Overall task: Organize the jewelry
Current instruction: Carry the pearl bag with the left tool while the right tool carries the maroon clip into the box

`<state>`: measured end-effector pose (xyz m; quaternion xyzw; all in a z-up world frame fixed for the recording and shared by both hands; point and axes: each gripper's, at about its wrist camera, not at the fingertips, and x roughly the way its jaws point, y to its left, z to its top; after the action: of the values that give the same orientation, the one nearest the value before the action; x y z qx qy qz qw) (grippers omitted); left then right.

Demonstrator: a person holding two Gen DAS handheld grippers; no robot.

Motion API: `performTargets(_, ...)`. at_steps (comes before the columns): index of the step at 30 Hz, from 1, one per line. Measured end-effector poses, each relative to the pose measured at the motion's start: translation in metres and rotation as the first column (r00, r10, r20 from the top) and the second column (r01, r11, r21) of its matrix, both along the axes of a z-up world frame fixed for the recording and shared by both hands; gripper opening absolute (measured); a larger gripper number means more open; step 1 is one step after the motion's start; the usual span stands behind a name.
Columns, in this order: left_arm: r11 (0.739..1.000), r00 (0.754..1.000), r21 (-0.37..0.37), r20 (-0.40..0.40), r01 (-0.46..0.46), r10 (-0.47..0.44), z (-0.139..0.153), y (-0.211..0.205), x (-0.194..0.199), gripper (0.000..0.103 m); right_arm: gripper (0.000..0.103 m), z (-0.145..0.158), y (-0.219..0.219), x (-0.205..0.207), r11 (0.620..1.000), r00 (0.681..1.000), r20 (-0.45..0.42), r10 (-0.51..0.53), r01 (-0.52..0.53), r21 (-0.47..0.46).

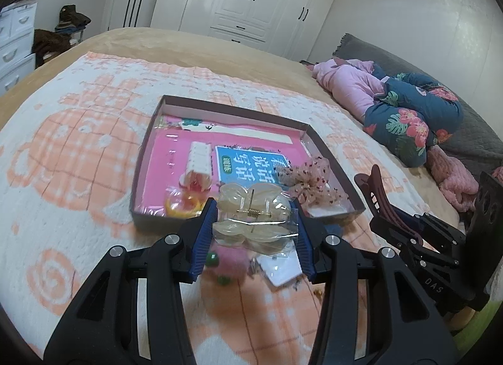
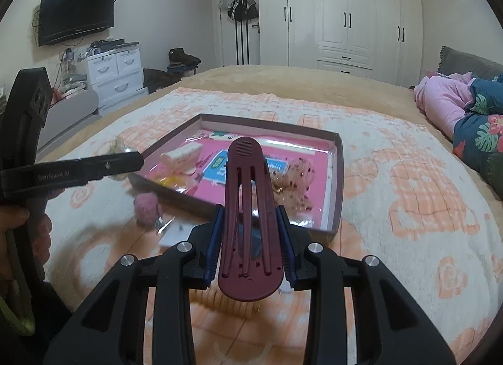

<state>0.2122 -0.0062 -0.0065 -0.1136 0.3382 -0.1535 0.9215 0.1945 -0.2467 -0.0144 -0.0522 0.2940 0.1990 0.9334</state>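
My left gripper [image 1: 253, 223] is shut on a clear beige claw hair clip [image 1: 251, 217] in a plastic wrapper, held just above the near edge of a shallow brown box [image 1: 220, 105]. The box holds a pink book, a white hair clip [image 1: 198, 162], a yellow ring [image 1: 182, 204] and a speckled pink scrunchie [image 1: 309, 182]. My right gripper [image 2: 250, 239] is shut on a long maroon hair clip [image 2: 248, 207], above the box's near edge [image 2: 336, 176]. That maroon clip also shows at the right of the left wrist view [image 1: 382, 195].
The box lies on a white and orange blanket [image 1: 78, 145] on a bed. A pink pompom [image 2: 146, 207], green beads [image 1: 213, 259] and a small white card [image 1: 281, 267] lie in front of the box. Folded bedding [image 1: 408, 113] is at the right.
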Motion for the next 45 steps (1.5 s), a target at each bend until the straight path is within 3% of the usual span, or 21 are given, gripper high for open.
performTargets(21, 0.997, 0.997, 0.012, -0.041, 0.070, -0.069, -0.015, -0.046, 0.080, 0.037, 0.032, -0.007, -0.023, 0.088, 0.993, 0.991, -0.071, -0.114, 0.116, 0.017)
performTargets(45, 0.996, 0.993, 0.036, -0.086, 0.079, -0.076, -0.041, -0.053, 0.107, 0.037, 0.032, -0.040, -0.012, 0.160, 0.988, 0.973, -0.171, -0.153, 0.150, -0.033)
